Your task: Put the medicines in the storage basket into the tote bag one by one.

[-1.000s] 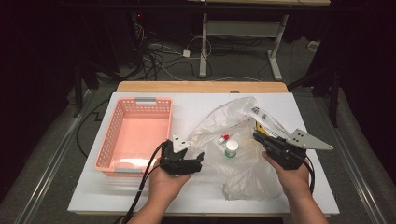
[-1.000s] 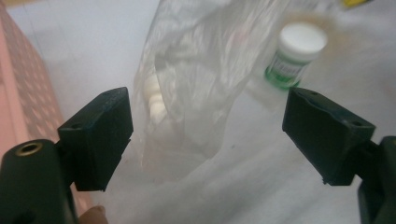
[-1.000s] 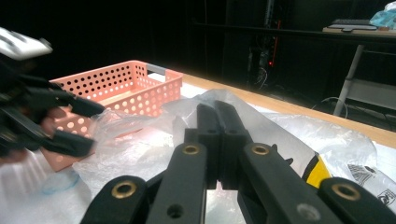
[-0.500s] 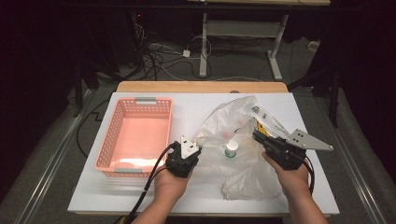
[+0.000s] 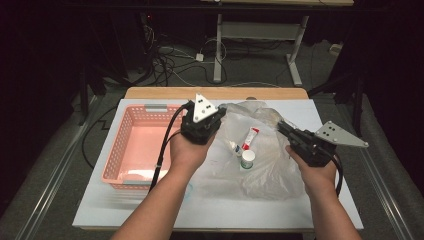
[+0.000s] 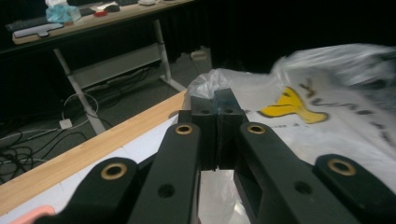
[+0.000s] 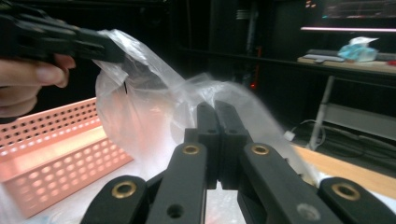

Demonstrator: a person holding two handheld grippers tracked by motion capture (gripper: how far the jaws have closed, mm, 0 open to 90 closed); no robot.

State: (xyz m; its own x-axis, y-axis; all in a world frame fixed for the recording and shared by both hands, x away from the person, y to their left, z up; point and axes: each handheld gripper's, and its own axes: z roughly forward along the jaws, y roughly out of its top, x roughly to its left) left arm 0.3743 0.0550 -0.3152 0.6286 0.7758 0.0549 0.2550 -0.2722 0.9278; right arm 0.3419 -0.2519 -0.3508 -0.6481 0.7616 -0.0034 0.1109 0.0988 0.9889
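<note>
Plastic bag (image 5: pixel 260 150) — tube and bottle blurred through it

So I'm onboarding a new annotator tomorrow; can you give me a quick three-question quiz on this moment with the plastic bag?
1. True or false: both grippers are shut on the clear plastic bag.
2. Which side of the bag does the pink basket lie on in the high view: A) left, B) right, C) behind?
3. Name one item visible through the bag.

Key:
1. True. The left gripper and the right gripper each pinch the bag's film with jaws closed.
2. A.
3. The red and white tube, or the small white bottle beside it.
</note>
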